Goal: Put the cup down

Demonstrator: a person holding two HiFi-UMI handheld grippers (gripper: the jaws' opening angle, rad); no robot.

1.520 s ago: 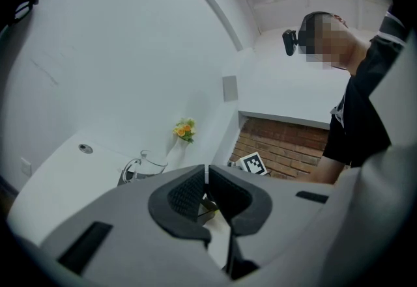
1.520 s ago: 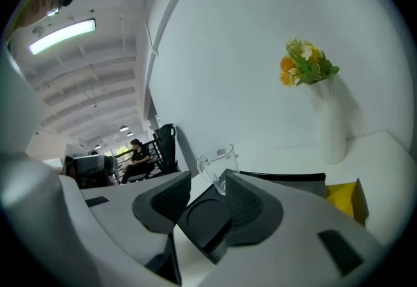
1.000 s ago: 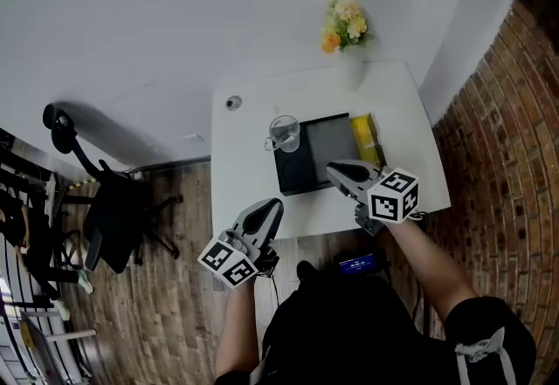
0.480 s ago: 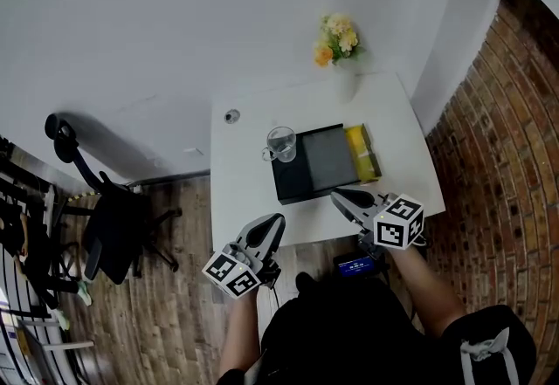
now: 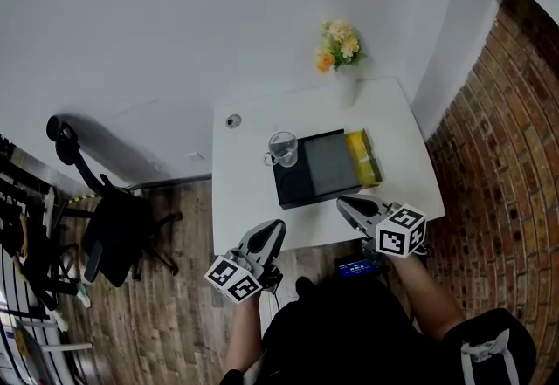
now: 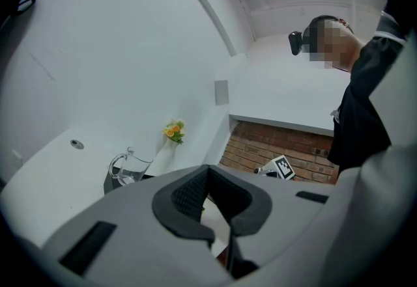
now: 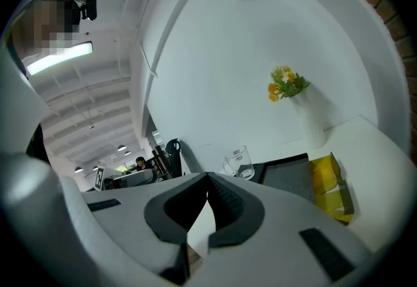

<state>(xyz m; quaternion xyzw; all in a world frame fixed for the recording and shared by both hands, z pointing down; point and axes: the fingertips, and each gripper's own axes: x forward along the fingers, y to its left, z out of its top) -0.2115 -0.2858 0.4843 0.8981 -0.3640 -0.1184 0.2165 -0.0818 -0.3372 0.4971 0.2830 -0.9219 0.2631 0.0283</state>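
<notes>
The cup is a clear glass mug. It stands upright on the far left corner of a black tray, with its handle turned to the left. Whether it holds any liquid is hard to tell from here. Against the tray's right side lies a yellow packet; what is in it cannot be made out. At the back of the white worktop a white vase holds yellow and orange flowers.

The cup is free of both tools and well apart from them. The left gripper is at the worktop's near edge, left of the tray, its body out over the wooden floor. Its jaws are pressed together with nothing between them. The right gripper is over the near right part of the worktop, just in front of the tray. Its jaws are likewise closed tight and empty.

Both tools point away from the person and toward the tray, each marker cube toward the person's body. The bare forearms run back to a dark top. An office chair stands off to the left.
</notes>
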